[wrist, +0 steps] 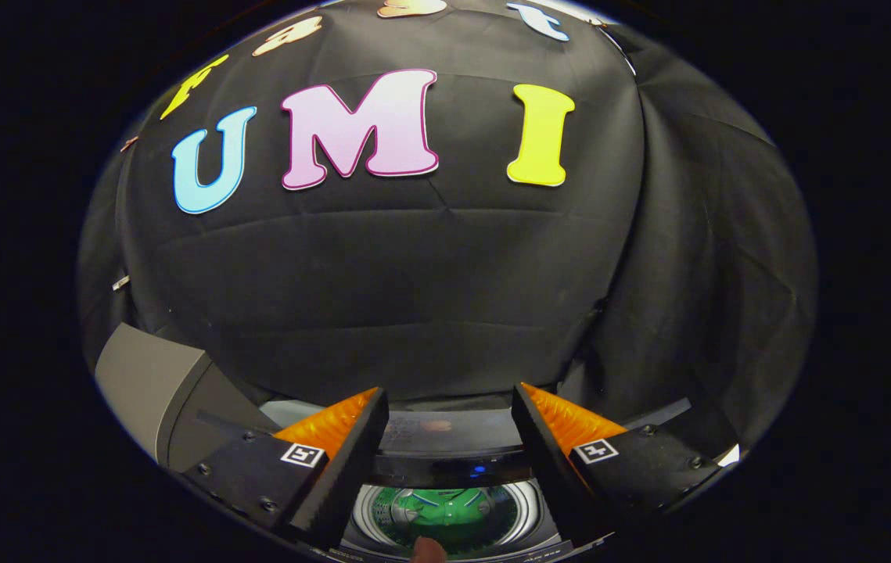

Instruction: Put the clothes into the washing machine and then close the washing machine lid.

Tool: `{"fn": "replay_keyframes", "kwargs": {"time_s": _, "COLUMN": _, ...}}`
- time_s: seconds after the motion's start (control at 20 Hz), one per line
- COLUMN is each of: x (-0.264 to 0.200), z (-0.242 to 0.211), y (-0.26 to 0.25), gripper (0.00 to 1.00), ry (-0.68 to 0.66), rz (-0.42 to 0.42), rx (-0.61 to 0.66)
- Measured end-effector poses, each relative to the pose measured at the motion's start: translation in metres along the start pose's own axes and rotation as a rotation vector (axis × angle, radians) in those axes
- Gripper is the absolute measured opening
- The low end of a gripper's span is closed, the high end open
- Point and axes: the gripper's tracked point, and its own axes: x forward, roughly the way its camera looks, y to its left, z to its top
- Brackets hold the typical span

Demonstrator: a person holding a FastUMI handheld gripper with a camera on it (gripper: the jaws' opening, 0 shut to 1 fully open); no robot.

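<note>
Our gripper (pixel 449 407) hangs wide open with nothing in it, above the top-loading washing machine's round silver drum (pixel 445 512). The green collared shirt (pixel 449 508) lies inside the drum, collar pointing away from us. Black cloth wall (pixel 429 297) sits close beyond.

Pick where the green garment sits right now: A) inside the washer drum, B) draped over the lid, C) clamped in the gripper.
A: the green garment lies in the washer drum, seen below between the fingers of the open, empty gripper.
</note>
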Motion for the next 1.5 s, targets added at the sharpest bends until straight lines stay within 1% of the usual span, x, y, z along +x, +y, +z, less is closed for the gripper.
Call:
{"fn": "replay_keyframes", "kwargs": {"time_s": 0.65, "x": -0.027, "z": -0.024, "y": -0.001, "gripper": 1.00, "ry": -0.052, "rz": 0.000, "rx": 0.024}}
{"fn": "replay_keyframes", "kwargs": {"time_s": 0.75, "x": -0.026, "z": -0.038, "y": 0.002, "gripper": 0.99, "ry": -0.023, "rz": 0.005, "rx": 0.026}}
{"fn": "replay_keyframes", "kwargs": {"time_s": 0.9, "x": -0.026, "z": -0.071, "y": 0.004, "gripper": 1.00, "ry": 0.043, "rz": 0.012, "rx": 0.021}}
{"fn": "replay_keyframes", "kwargs": {"time_s": 1.05, "x": -0.032, "z": -0.120, "y": 0.002, "gripper": 1.00, "ry": 0.129, "rz": 0.018, "rx": 0.024}}
{"fn": "replay_keyframes", "kwargs": {"time_s": 1.15, "x": -0.037, "z": -0.144, "y": -0.003, "gripper": 1.00, "ry": 0.165, "rz": 0.006, "rx": 0.030}}
{"fn": "replay_keyframes", "kwargs": {"time_s": 1.25, "x": -0.041, "z": -0.162, "y": -0.008, "gripper": 1.00, "ry": 0.193, "rz": -0.010, "rx": 0.040}}
{"fn": "replay_keyframes", "kwargs": {"time_s": 1.5, "x": -0.044, "z": -0.196, "y": -0.012, "gripper": 0.99, "ry": 0.244, "rz": -0.005, "rx": 0.026}}
